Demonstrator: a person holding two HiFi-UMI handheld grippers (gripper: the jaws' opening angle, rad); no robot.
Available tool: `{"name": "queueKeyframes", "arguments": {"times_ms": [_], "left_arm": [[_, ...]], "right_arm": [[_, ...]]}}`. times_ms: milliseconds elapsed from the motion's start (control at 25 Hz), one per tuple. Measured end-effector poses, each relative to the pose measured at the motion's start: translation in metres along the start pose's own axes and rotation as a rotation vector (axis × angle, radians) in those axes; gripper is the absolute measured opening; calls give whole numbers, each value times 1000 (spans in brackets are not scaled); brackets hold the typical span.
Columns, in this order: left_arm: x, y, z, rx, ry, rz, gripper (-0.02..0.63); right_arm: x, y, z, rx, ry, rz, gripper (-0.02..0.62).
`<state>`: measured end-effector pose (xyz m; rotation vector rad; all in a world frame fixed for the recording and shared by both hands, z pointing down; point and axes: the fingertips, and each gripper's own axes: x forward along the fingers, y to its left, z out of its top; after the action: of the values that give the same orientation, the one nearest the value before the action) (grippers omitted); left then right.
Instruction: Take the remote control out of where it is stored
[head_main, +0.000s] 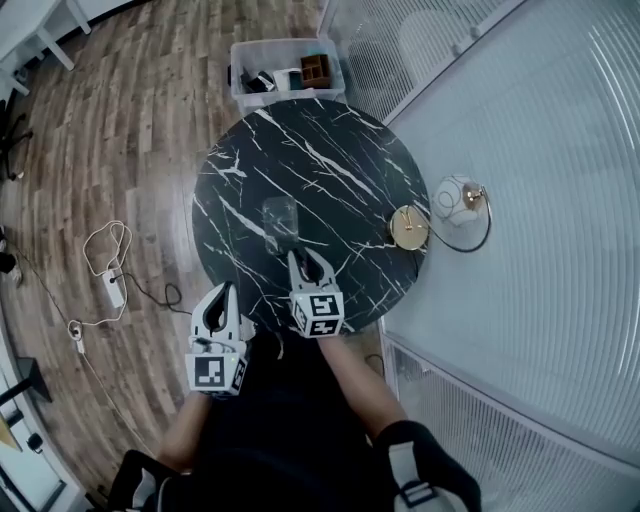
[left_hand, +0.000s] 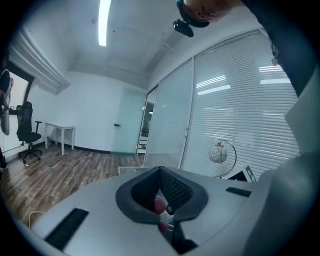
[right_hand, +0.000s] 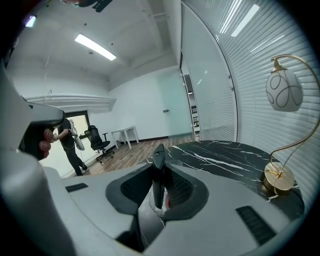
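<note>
My right gripper (head_main: 305, 258) reaches over the near edge of the round black marble table (head_main: 330, 150). It is shut on a thin dark object, apparently the remote control (right_hand: 158, 170), which stands edge-on between the jaws with clear plastic around it. From the head view it shows as a greyish see-through rectangle (head_main: 280, 220) stretching away from the fingertips above the tabletop. My left gripper (head_main: 227, 290) hangs off the table's left front edge. Its jaws are together, and I make out no object between them in the left gripper view (left_hand: 161, 200).
A lamp with a brass base (head_main: 410, 228) and a white globe (head_main: 458, 200) stands at the table's right edge. Beyond the table, a clear bin (head_main: 288, 68) of small items sits on the wood floor. A white cable and power strip (head_main: 112, 285) lie at left. Glass walls with blinds close the right side.
</note>
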<state>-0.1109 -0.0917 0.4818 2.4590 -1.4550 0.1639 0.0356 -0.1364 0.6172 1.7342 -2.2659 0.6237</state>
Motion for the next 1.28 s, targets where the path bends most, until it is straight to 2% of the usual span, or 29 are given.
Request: {"name": "queueKeyframes", "arguments": {"times_ms": [400, 840, 1280], "left_arm": [[-34, 0, 18, 12, -59, -31, 8], [-56, -26, 36, 35, -94, -56, 8], [-61, -65, 48, 33, -119, 5, 8]], "right_arm": [[-56, 28, 43, 7, -103, -49, 78], [-110, 44, 77, -13, -151, -50, 78], [-174, 39, 114, -14, -206, -3, 78]]}}
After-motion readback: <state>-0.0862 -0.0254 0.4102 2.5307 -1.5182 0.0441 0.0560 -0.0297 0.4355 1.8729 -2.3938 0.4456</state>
